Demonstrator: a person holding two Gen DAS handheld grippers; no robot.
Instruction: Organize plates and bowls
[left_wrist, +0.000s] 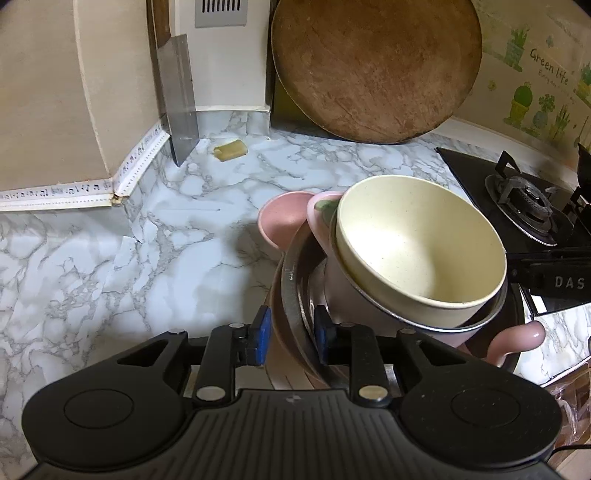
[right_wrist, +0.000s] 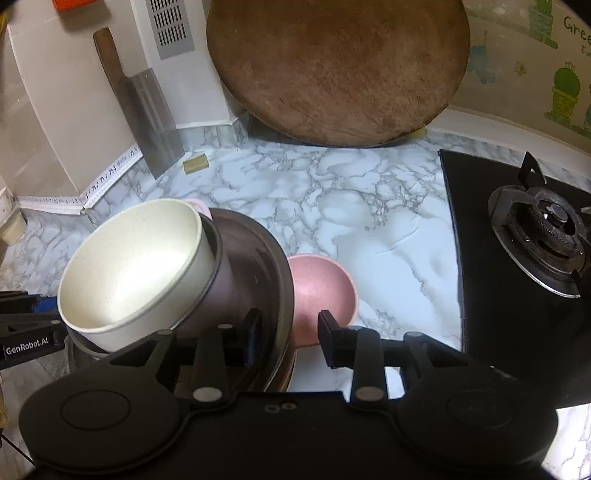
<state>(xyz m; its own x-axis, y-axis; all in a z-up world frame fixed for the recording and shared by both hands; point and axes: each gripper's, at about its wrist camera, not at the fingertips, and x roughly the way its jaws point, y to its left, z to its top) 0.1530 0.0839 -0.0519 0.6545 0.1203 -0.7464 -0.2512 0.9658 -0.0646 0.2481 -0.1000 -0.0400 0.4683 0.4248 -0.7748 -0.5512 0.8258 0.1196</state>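
Carrying a tilted stack of dishes seemed to be the step in hand: the left gripper (left_wrist: 290, 334) was clamped on the rim of the metal plate (left_wrist: 291, 273) at the bottom of the stack, blue pads pressed on either side of its edge. On that plate sat a pink cup (left_wrist: 325, 221) with a looped handle, and the cream bowl (left_wrist: 421, 254) was nested on top, speckled, clean and empty, leaning toward the stove (left_wrist: 524, 206). The whole stack was held above the marble countertop (left_wrist: 110, 258), near its front edge. A small pink bowl (right_wrist: 321, 295) rested on the countertop just beside the stack. The right gripper (right_wrist: 290, 334) stood open, one finger over the plate's far rim and the other over the pink bowl, gripping nothing. The next move probably called for levelling the stack before the cream bowl slid, then closing the right gripper on the plate's rim or the pink bowl to gather it in
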